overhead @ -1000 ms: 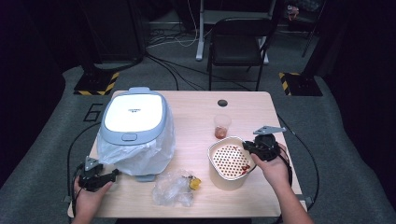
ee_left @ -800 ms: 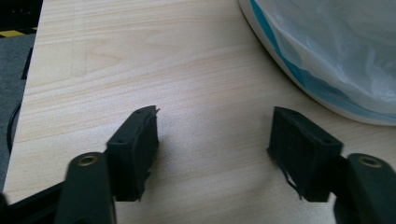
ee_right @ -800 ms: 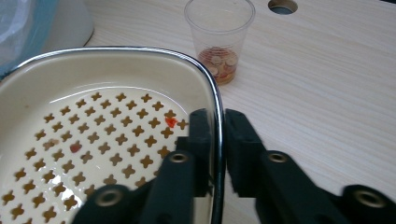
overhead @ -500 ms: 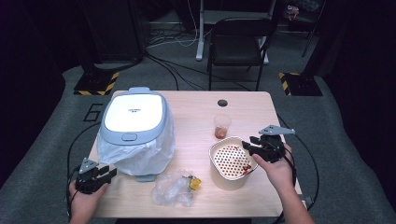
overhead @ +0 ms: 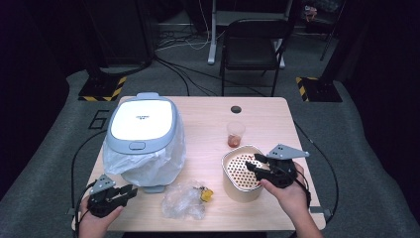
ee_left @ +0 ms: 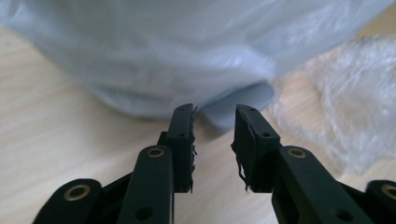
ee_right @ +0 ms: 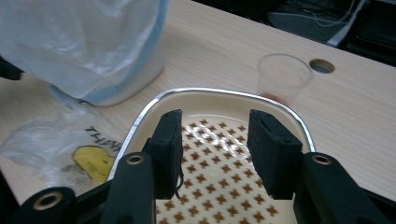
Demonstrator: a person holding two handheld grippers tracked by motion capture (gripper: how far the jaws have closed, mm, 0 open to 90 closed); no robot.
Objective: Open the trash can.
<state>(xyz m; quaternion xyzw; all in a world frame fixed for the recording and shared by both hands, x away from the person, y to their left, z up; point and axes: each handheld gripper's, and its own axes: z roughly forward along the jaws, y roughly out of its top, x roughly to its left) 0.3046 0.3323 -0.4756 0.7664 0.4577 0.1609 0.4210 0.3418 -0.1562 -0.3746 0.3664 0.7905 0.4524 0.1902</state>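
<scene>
— Both hands have shifted since a second ago: my right gripper (overhead: 257, 167) has come back off the strainer basket (overhead: 242, 177) and now hangs over its near-right rim; my left gripper (overhead: 125, 192) has lifted a little at the tabletop's (overhead: 208, 119) near-left corner.

— Jaws?

— Right ones have just been opening, from pinched tight to a moderate gap, nothing between them. Left ones have just been closing from wide to about the same gap, also empty; they point at the foot of the lidded bin (overhead: 143, 130).

— Meaning?

— My guess: the right has let go of the basket, and the left is lining up on the bin or its bag.

— Containers?

— Basket: perforated floor with reddish marks, otherwise bare as far as I can see. Clear cup (overhead: 236, 134) just beyond it, a little red at the bottom. Bin: lid down, plastic liner (overhead: 148, 166) hanging out; contents hidden. Crumpled clear wrapper (overhead: 184, 201) with something yellow lies between bin and basket.
</scene>
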